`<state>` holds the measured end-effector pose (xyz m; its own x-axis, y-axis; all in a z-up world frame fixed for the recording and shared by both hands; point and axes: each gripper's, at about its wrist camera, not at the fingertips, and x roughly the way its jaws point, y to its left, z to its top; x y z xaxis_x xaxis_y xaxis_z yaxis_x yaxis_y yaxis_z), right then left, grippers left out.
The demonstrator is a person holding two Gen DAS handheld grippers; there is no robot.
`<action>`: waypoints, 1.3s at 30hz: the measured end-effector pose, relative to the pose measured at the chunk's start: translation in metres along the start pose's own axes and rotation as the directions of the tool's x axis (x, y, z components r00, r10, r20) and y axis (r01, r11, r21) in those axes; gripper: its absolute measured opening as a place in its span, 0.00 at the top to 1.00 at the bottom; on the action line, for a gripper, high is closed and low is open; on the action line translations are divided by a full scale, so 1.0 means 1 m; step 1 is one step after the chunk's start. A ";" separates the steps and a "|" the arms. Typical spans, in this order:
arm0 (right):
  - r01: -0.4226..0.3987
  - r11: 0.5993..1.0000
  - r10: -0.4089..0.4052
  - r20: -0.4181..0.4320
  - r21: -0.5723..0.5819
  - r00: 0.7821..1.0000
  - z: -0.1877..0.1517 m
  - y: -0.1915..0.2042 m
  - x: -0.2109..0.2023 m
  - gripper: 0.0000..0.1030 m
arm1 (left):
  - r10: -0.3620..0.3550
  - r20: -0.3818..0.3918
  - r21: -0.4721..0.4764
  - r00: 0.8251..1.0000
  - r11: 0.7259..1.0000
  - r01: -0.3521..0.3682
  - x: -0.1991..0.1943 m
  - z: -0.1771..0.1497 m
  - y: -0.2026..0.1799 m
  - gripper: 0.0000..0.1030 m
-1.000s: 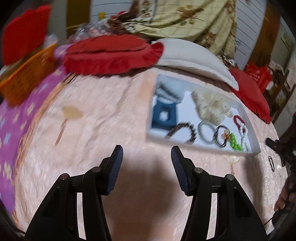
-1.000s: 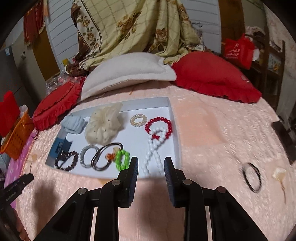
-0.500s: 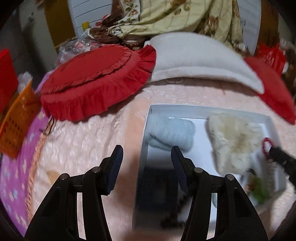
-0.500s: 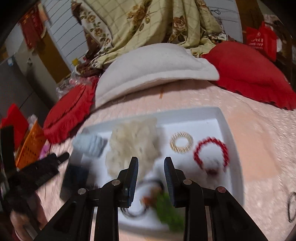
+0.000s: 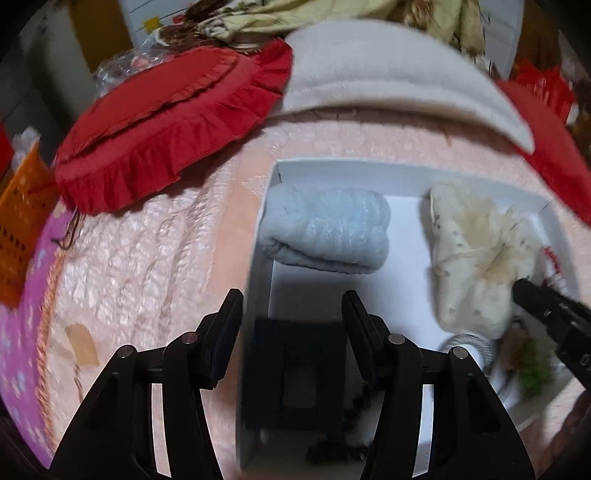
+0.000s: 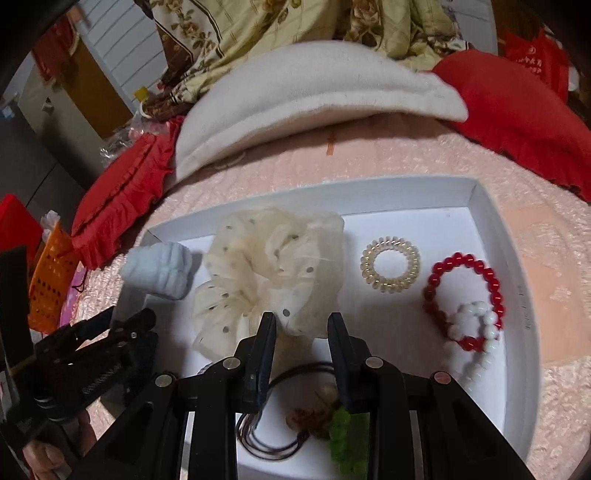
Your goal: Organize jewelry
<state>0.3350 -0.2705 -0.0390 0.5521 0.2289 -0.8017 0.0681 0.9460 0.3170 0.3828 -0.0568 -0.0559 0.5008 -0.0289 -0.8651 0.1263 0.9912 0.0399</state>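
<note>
A white tray [image 6: 480,206] lies on the pink bedspread. It holds a light blue scrunchie [image 5: 325,229], a cream dotted scrunchie [image 6: 269,273], a gold spiral hair tie [image 6: 390,264], a red bead bracelet [image 6: 465,291], a white bead bracelet [image 6: 476,332], green beads [image 6: 347,439], brown hair ties [image 6: 266,439] and a dark blue box [image 5: 295,373]. My left gripper [image 5: 291,325] hangs open over the dark blue box at the tray's left end. My right gripper [image 6: 303,332] is narrowly open over the cream scrunchie's near edge, with nothing between its fingers.
Two red ruffled cushions [image 5: 166,122] [image 6: 517,110] and a white pillow [image 6: 314,92] lie behind the tray, under a floral quilt [image 6: 295,26]. An orange basket [image 5: 22,221] and a purple cloth [image 5: 26,332] are at the left. A hand [image 6: 48,454] holds the left gripper [image 6: 129,321].
Both grippers have come forward and down from the bare bedspread to over the tray, which now fills both views. Neither jaw opening has changed.
</note>
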 end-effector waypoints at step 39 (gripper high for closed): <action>0.157 0.983 -0.130 0.243 -0.098 0.961 -0.214 0.031 -0.197 0.68 | 0.090 0.506 -0.211 0.858 0.977 0.022 -0.287 -0.225 0.026 0.07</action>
<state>0.0502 -0.2374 0.0204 0.7241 0.0414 -0.6885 0.0724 0.9881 0.1355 0.0499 0.0064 0.0814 0.8742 -0.0009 -0.4856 -0.0466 0.9952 -0.0858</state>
